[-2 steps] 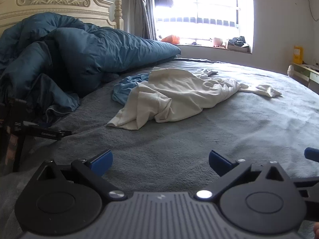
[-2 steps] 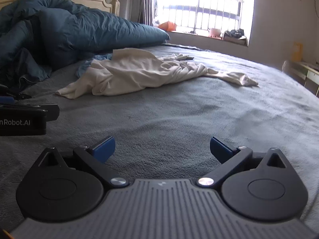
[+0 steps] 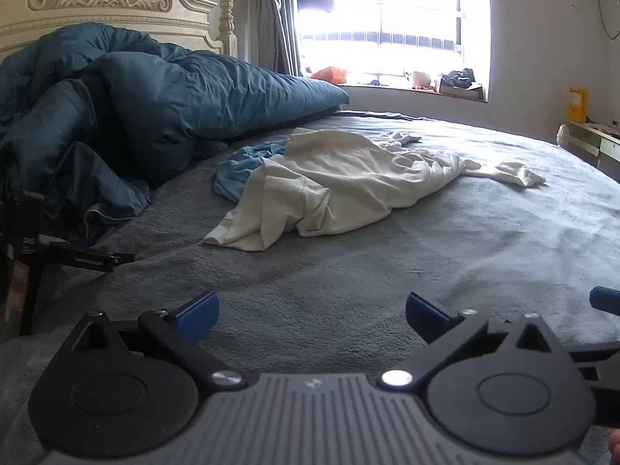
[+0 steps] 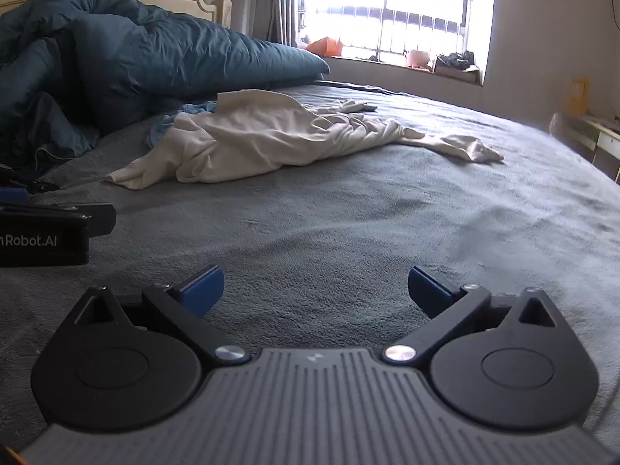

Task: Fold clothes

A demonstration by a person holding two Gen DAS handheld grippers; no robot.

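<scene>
A cream-white garment (image 3: 341,182) is lying crumpled on the grey bedspread (image 3: 445,263), well ahead of both grippers, 1 sleeve (image 3: 511,172) trailing off to the right. A light blue cloth (image 3: 244,166) is peeking out from under its far-left edge. Beyond and to the left, a dark blue duvet (image 3: 162,108) is bunching against the carved headboard (image 3: 100,4). The left gripper (image 3: 312,316) is hovering low over bare bedspread, blue pads spread wide, holding nothing. The right gripper (image 4: 316,286) is likewise gaping wide and empty. Bare bedspread is lying between grippers and garment.
</scene>
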